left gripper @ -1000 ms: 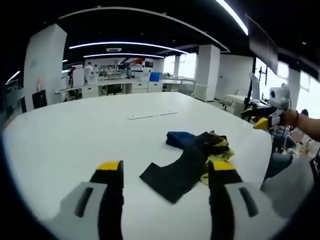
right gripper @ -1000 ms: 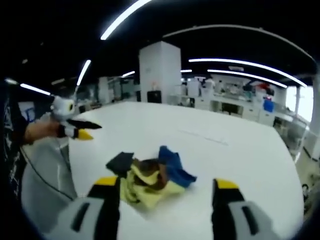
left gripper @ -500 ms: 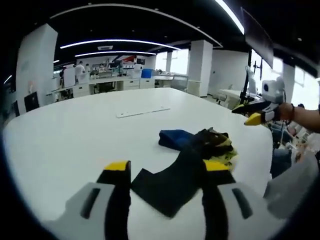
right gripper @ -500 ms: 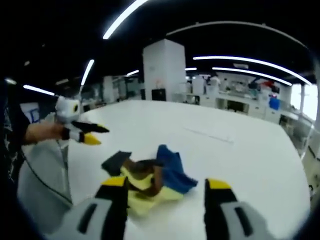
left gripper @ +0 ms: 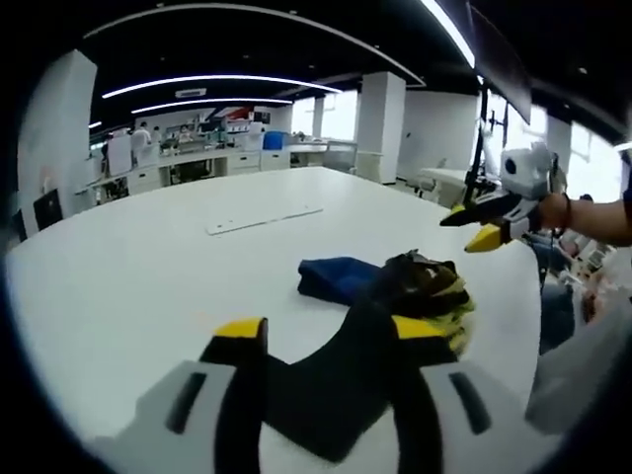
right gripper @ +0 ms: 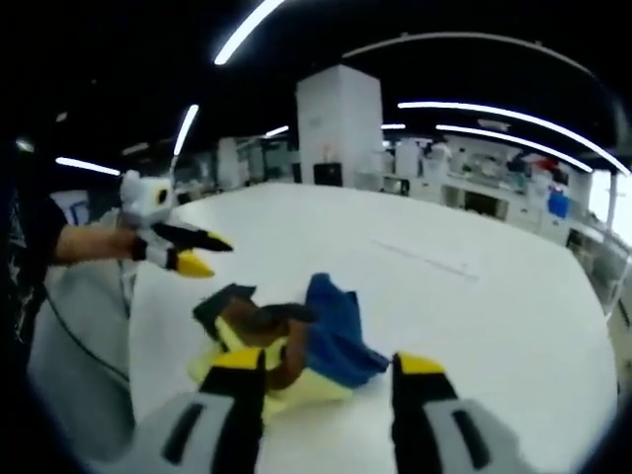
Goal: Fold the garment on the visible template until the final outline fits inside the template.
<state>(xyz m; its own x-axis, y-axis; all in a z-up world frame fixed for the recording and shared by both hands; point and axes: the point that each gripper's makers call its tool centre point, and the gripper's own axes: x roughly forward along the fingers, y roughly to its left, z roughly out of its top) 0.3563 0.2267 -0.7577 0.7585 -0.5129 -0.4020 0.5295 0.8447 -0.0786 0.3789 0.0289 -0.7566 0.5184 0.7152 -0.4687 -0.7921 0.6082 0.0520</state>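
Note:
A crumpled garment lies in a heap on the white table. It has a dark flap toward me, a blue part behind and yellow cloth at the right. My left gripper hovers open just over the dark flap, with cloth showing between its jaws. In the right gripper view the same heap shows blue, yellow and brown, and my right gripper stands open close above its near edge. Each gripper appears in the other's view, held by a hand: the right gripper and the left gripper.
A thin pale strip lies flat on the table beyond the garment, also seen as a faint strip. The table edge runs close by at the right, next to a person's arm. Desks, pillars and people stand far behind.
Both grippers have come closer to the garment, which looms larger in both views. The gap between each pair of jaws has narrowed a little. The garment itself has not moved.

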